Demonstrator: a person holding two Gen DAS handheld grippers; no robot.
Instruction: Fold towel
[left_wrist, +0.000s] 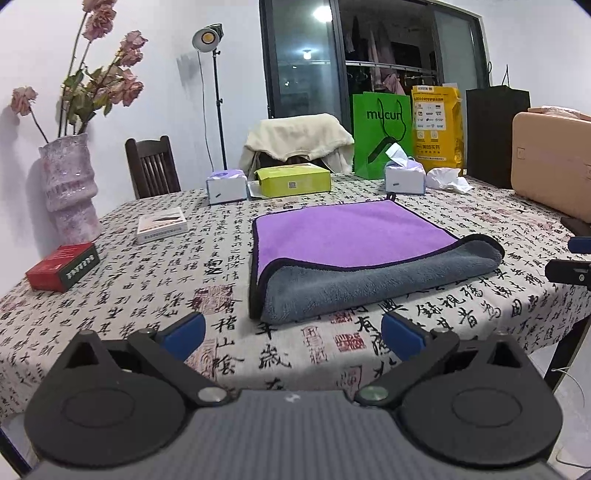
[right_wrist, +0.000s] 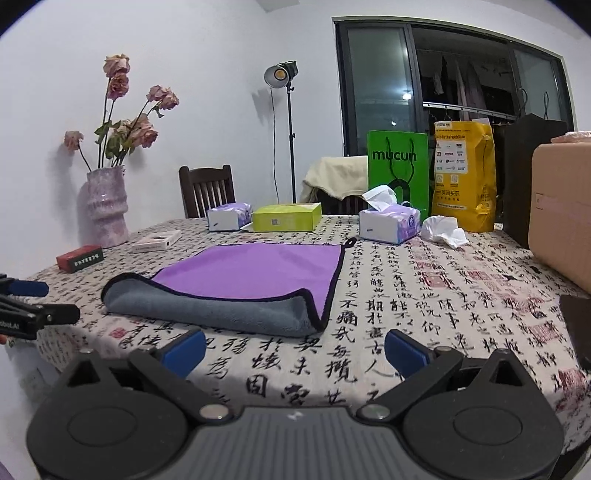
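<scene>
I hold both grippers back at the near edge of the worktop (left_wrist: 110, 295), short of the towel (left_wrist: 354, 236). The left gripper (left_wrist: 291, 328) and the right gripper (right_wrist: 295, 349) each have their jaws wide apart, holding nothing. The microfibre towel lies flat, purple face up, its near edge rolled over to show grey, in front of the green tissue box (left_wrist: 293, 180). I judge one fold is barely begun; next I must pinch the two near corners and carry them toward that box.
</scene>
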